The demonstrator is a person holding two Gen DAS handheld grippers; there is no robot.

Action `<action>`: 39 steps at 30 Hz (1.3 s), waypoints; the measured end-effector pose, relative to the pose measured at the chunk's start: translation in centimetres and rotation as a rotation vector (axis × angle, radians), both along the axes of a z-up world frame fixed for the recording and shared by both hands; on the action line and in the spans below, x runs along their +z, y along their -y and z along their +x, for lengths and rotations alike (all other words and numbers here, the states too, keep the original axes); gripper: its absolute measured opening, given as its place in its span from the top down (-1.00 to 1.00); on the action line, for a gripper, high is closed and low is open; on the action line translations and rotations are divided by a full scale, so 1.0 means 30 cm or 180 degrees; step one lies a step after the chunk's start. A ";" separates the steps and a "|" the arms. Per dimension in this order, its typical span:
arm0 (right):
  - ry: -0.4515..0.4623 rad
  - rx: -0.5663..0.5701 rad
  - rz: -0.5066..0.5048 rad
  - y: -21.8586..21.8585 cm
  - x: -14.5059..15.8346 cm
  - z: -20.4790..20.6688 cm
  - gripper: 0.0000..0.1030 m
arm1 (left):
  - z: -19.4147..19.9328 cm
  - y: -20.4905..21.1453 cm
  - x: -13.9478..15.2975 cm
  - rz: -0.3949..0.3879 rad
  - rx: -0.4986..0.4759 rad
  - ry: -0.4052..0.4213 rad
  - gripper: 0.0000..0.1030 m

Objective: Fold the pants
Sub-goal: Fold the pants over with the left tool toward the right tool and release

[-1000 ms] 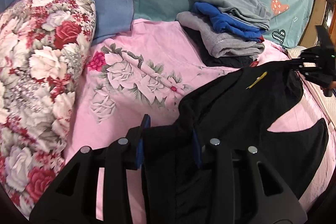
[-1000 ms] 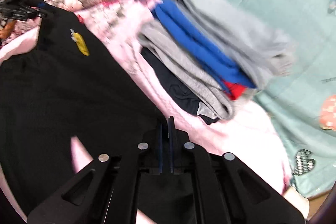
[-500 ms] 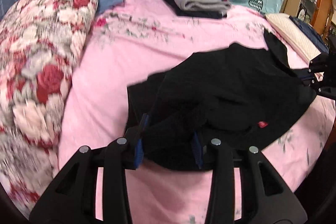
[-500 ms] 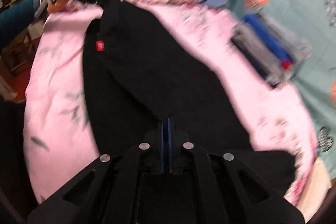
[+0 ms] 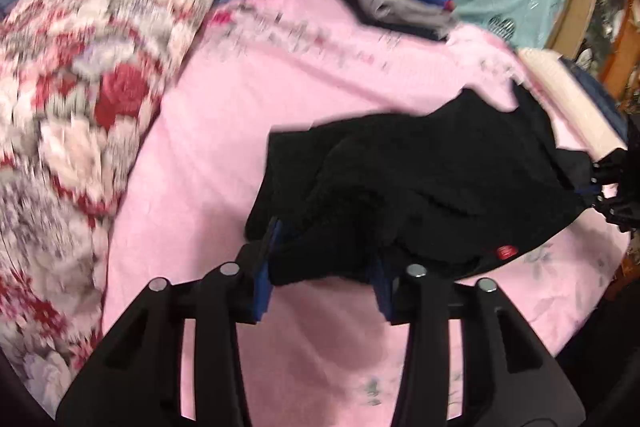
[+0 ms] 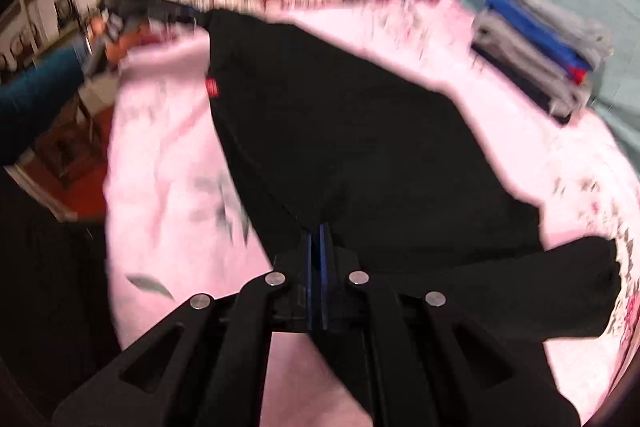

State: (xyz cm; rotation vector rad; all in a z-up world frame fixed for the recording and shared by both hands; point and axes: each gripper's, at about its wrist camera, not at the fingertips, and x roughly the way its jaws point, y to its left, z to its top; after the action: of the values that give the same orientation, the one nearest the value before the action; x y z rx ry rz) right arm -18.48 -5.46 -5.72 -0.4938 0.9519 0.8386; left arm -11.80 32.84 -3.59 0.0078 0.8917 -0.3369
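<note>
The right gripper (image 6: 316, 239) is pinched tight on the black fabric pants (image 6: 360, 131); the left gripper (image 5: 324, 267), jaws apart, has cloth bunched between them. Both hold the pants above the pink floral bed sheet (image 5: 224, 131), unfolded: 0 folds appear made.

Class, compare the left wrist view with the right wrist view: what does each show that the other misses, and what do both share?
Only the left wrist view: a cream pillow at the bed's far edge. Only the right wrist view: a teal sleeve and framed pictures on a wall. Both: black pants with a red tag, pink sheet, floral pillow, folded clothes stack.
</note>
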 end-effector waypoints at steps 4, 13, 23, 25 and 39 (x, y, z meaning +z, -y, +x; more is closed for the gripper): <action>-0.0233 -0.0012 0.0068 0.022 0.018 0.006 0.09 | 0.005 -0.066 -0.088 0.0035 0.0308 -0.0338 -0.39; 0.0643 -0.2006 0.0018 0.468 0.309 0.405 -0.43 | -0.037 0.084 0.183 -0.0043 0.0008 0.0478 -0.58; 0.0132 -0.3470 -0.0247 0.719 0.133 0.865 -0.43 | 0.007 0.015 0.087 0.0324 0.0632 0.0038 -0.56; 0.0051 -0.3565 -0.0461 0.709 0.061 0.911 -0.43 | 0.009 -0.049 0.087 0.0186 0.0839 -0.0033 -0.55; 0.0035 -0.3749 0.1012 0.972 0.193 0.626 0.93 | 0.180 0.379 -0.102 0.0565 -0.0022 -0.0580 -0.72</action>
State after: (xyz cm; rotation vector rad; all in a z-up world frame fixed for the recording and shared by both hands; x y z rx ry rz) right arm 0.30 -34.62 0.06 0.3541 0.8835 -0.0988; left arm -6.39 21.47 -6.66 0.1461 1.1004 -0.2667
